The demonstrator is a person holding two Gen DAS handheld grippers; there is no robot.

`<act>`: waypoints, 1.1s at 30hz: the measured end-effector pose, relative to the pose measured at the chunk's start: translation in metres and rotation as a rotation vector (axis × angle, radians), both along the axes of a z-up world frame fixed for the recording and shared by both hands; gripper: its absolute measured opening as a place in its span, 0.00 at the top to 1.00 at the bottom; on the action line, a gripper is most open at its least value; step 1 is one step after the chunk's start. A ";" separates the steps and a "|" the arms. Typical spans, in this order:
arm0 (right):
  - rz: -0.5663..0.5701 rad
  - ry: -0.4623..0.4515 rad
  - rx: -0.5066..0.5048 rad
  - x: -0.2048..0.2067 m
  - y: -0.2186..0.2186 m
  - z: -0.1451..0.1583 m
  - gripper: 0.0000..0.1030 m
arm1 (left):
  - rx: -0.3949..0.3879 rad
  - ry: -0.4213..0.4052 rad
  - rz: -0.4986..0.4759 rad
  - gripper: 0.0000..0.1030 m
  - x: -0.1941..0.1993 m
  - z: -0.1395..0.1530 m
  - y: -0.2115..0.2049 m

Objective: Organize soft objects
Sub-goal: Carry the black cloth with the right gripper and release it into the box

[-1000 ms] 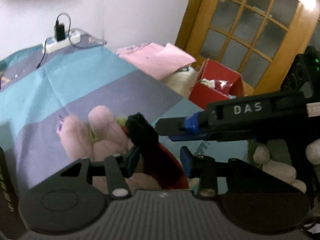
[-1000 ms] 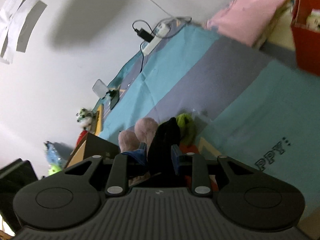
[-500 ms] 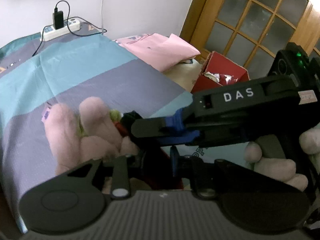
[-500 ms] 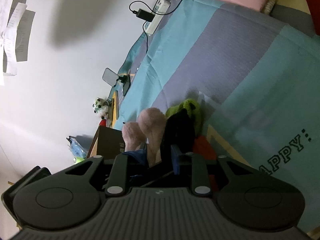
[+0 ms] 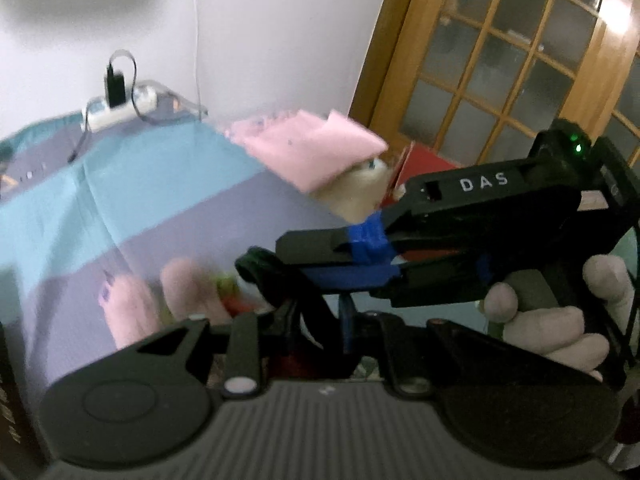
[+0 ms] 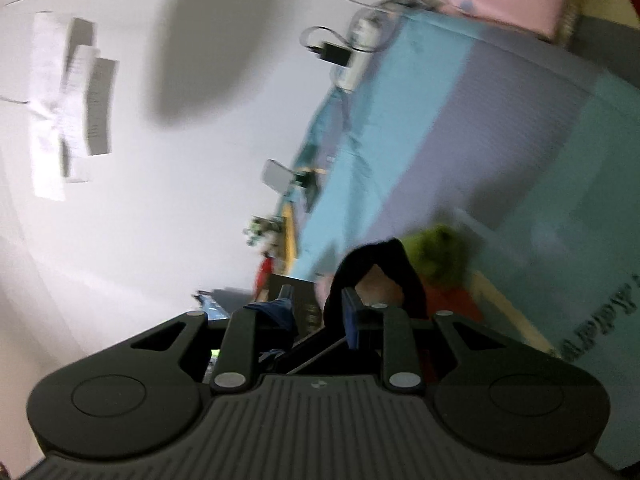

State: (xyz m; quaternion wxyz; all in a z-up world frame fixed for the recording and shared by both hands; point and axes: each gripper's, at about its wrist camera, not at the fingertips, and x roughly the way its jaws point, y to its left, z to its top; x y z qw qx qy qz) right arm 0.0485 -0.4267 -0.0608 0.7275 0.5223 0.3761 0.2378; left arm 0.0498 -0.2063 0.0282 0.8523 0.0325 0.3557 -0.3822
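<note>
A plush toy with pink limbs point(image 5: 180, 284), a green part point(image 6: 436, 256) and a red part point(image 6: 452, 300) lies on the striped bedspread point(image 5: 160, 200). A piece of black fabric point(image 5: 260, 264) rises from it. My left gripper point(image 5: 316, 308) is shut on this black fabric low down. My right gripper point(image 5: 288, 252) reaches in from the right, just above the left one, and is shut on the same fabric higher up. In the right wrist view the black fabric point(image 6: 380, 268) loops up from my right gripper point(image 6: 316, 308). A gloved hand point(image 5: 552, 320) holds the right gripper's handle.
At the bed's far edge lie a white power strip with a black charger point(image 5: 120, 104) and a folded pink cloth point(image 5: 312, 148). A red box point(image 5: 424, 164) stands by the wooden glass door point(image 5: 520, 60). A phone on a stand point(image 6: 276, 174) sits near the wall.
My left gripper has gone from open to shut on the black fabric and has risen a little. The right gripper has slid further left over it and has rolled.
</note>
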 end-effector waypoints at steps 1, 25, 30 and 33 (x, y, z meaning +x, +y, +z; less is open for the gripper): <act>0.003 -0.020 0.005 0.000 0.001 0.006 0.93 | -0.011 -0.014 0.003 0.88 -0.001 0.005 0.004; 0.438 -0.298 0.034 0.079 0.284 0.085 0.93 | -0.094 -0.231 0.477 0.88 -0.025 0.073 0.279; 0.486 -0.273 -0.015 0.085 0.344 0.070 0.93 | -0.064 -0.189 0.539 0.88 -0.017 0.052 0.330; 0.500 -0.268 -0.091 0.087 0.373 0.059 0.93 | -0.032 -0.150 0.564 0.88 -0.009 0.032 0.352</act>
